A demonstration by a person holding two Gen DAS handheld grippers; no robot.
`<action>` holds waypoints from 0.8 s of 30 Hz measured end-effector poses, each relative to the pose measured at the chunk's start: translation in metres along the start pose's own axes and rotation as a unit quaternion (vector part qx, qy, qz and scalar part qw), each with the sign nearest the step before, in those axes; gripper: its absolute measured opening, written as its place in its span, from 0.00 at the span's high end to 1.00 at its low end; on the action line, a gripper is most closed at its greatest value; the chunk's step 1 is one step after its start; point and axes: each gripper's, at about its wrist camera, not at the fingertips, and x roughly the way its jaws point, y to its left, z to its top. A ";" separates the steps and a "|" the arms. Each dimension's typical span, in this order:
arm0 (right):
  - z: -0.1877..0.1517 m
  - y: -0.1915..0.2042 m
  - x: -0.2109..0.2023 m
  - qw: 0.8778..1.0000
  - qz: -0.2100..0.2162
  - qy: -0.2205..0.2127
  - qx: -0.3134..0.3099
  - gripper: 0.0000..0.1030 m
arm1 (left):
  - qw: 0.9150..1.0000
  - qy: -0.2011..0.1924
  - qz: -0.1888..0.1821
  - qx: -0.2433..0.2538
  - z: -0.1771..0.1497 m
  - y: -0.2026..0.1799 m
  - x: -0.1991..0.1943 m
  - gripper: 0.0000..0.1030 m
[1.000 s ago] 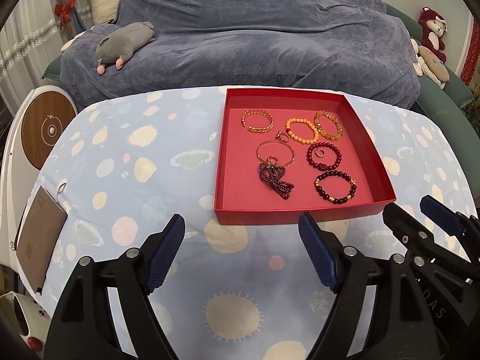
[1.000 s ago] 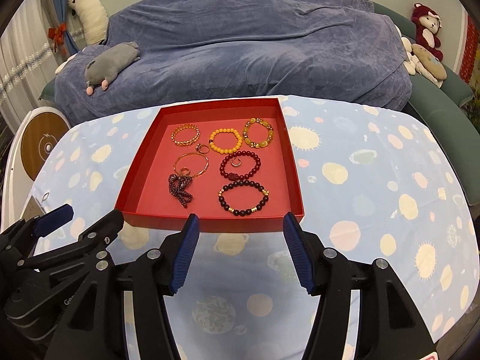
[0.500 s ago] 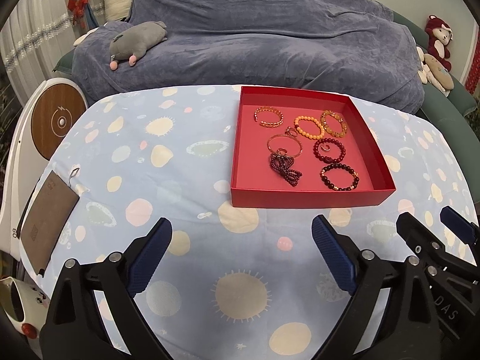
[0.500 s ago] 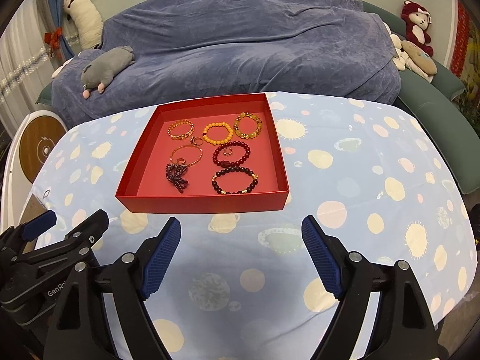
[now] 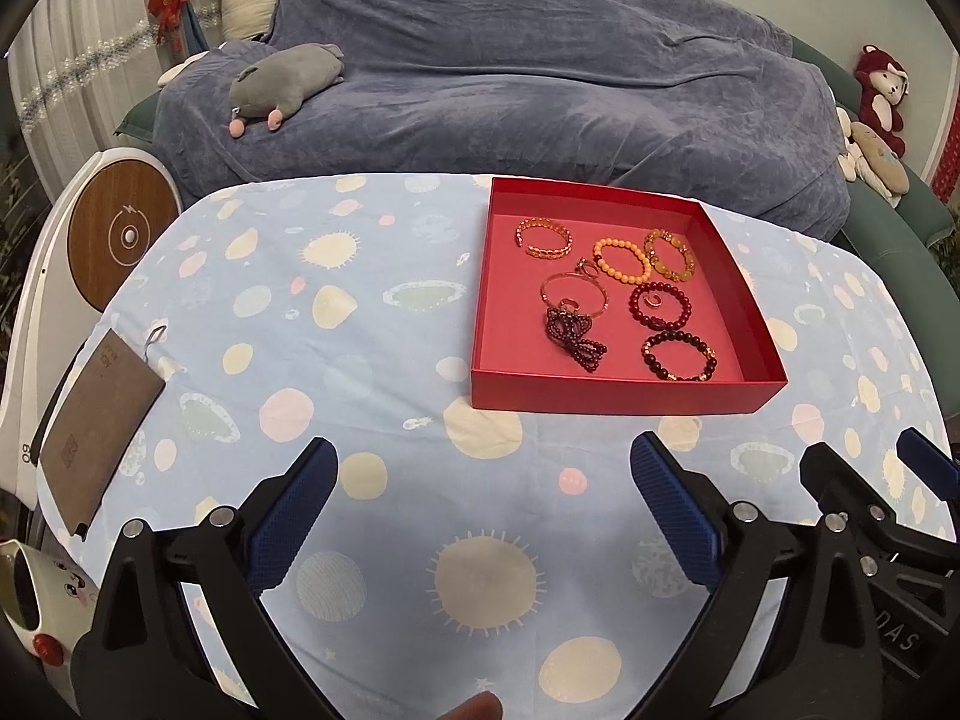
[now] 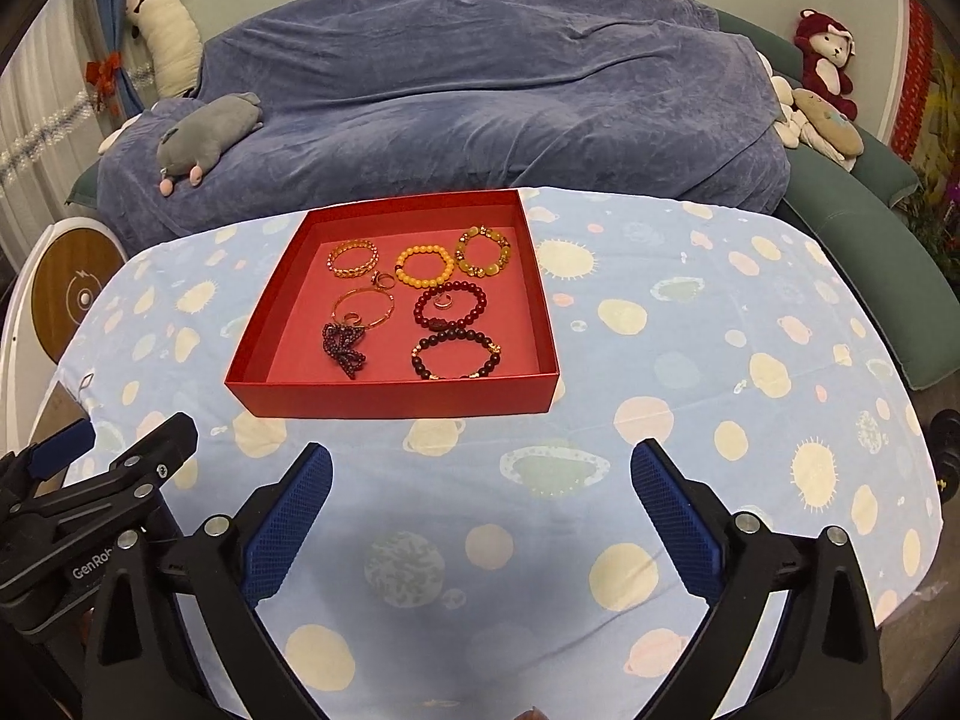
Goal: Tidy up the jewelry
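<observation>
A red tray (image 5: 624, 399) (image 6: 390, 402) sits on the spotted blue tablecloth and holds several bracelets and rings: a gold chain bracelet (image 5: 543, 238), an orange bead bracelet (image 5: 621, 260), a yellow bead bracelet (image 5: 669, 255), a dark red bead bracelet (image 5: 660, 306), a black bead bracelet (image 5: 678, 355), a thin gold bangle (image 5: 573, 294) and a dark beaded bundle (image 5: 576, 339). My left gripper (image 5: 483, 501) is open and empty, well short of the tray. My right gripper (image 6: 480, 507) is open and empty, also short of the tray.
A brown card (image 5: 99, 426) lies at the table's left edge, a white mug (image 5: 42, 600) below it. A round wooden-topped device (image 5: 117, 234) stands left. A blue-covered sofa (image 5: 510, 78) with plush toys (image 5: 282, 87) lies behind the table.
Both grippers have pulled back from the tray and their jaws have opened wider. The tray and jewelry have not moved.
</observation>
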 end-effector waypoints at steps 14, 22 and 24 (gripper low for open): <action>0.000 0.001 0.001 1.000 -0.013 -0.002 -0.002 0.07 | 1.000 -0.003 0.009 0.008 -0.001 -0.002 0.001 0.09; -0.002 0.001 0.003 1.000 -0.015 0.002 0.000 0.07 | 1.000 0.000 0.011 0.008 -0.002 -0.002 0.003 0.09; -0.002 0.001 0.003 1.000 -0.015 0.003 -0.001 0.07 | 1.000 0.000 0.011 0.008 -0.002 -0.002 0.003 0.09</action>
